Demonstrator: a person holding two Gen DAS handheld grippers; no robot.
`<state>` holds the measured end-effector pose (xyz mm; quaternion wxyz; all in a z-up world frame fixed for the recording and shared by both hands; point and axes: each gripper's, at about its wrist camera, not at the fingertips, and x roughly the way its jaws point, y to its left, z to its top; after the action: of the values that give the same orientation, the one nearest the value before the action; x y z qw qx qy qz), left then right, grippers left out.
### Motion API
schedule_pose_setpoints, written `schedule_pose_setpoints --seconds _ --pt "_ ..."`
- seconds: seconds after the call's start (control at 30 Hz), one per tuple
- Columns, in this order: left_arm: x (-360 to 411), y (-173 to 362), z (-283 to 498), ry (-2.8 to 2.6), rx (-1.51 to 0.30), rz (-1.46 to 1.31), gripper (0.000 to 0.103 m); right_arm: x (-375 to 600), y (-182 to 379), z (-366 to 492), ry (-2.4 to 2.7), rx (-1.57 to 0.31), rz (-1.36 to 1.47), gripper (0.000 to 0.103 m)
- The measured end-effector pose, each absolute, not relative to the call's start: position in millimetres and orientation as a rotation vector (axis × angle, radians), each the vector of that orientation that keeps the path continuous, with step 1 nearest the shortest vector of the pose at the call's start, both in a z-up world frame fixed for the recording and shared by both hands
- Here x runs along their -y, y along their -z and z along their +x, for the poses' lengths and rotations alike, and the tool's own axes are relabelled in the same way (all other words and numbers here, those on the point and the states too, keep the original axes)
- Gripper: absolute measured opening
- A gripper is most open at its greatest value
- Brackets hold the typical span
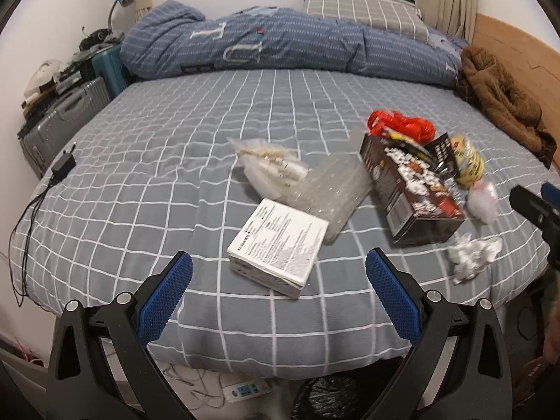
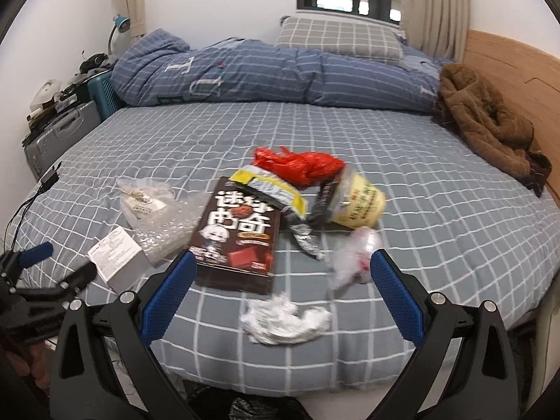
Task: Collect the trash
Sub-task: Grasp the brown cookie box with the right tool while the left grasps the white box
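Two grippers, left point(image 1: 279, 280) and right point(image 2: 283, 281), gape empty | white box point(image 1: 278, 246), crumpled tissue point(image 2: 285, 320) litter bed point(image 1: 175, 161)

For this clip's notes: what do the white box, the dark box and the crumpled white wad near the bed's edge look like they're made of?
White box: matte printed cardboard, judging by its crisp edges and fine text.
Dark box: glossier printed cardboard, flat panels with bold graphics.
Crumpled white wad: probably tissue or thin paper, going by the soft irregular creases, though thin plastic film cannot be excluded.
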<state>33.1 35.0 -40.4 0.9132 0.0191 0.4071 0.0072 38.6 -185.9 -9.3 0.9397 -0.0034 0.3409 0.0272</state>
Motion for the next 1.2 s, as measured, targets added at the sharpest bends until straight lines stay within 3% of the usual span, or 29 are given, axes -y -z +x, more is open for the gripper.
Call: schedule_pose_setpoints --seconds 0.73,1.03,1.2 --pt "-48.4 93.1 87.2 0.047 -0.949 0.043 0.097 132.0 70.8 115.1 -0.074 -0.883 -0.007 0.096" --pt "-41.8 100.1 94.3 0.088 -0.956 0.069 0.082 130.3 83.7 126.3 -0.052 -0.907 0.031 0.089" --pt "-40.9 99.8 94.1 0.085 -0.953 0.074 0.08 129.2 85.5 126.8 -0.047 -0.917 0.013 0.089"
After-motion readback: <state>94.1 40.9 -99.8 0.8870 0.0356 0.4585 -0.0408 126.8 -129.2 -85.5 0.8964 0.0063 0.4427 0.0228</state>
